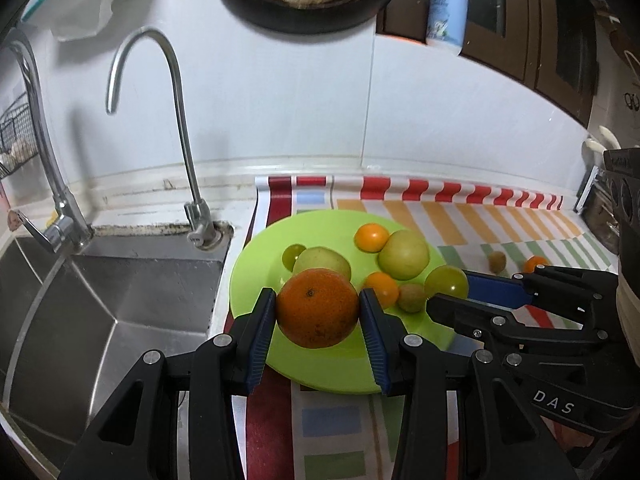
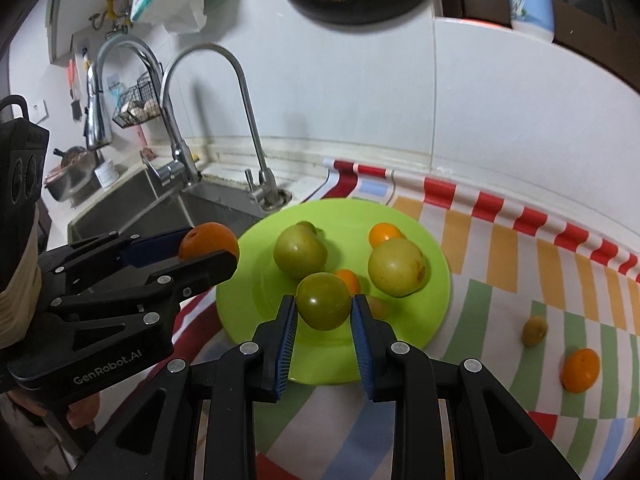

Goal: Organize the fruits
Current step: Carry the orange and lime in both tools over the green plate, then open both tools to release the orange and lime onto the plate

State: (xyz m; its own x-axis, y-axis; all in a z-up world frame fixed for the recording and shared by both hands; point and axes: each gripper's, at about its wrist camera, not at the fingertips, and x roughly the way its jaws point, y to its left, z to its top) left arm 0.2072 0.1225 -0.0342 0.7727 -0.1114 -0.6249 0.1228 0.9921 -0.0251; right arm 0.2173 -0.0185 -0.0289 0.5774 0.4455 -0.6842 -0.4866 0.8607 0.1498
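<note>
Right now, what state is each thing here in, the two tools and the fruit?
Left tool: shut on the orange, held above the plate.
Right tool: shut on a green fruit, above the plate.
Green plate: holds several fruits already.
Small orange: loose on the striped cloth.
Small brownish fruit: loose on the cloth.
Faucet: no water running.

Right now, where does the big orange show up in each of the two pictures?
Left wrist view: the big orange sits low centre, between the left gripper's blue pads.
Right wrist view: it peeks out at mid-left.
Shared landmark: the green plate.
</note>
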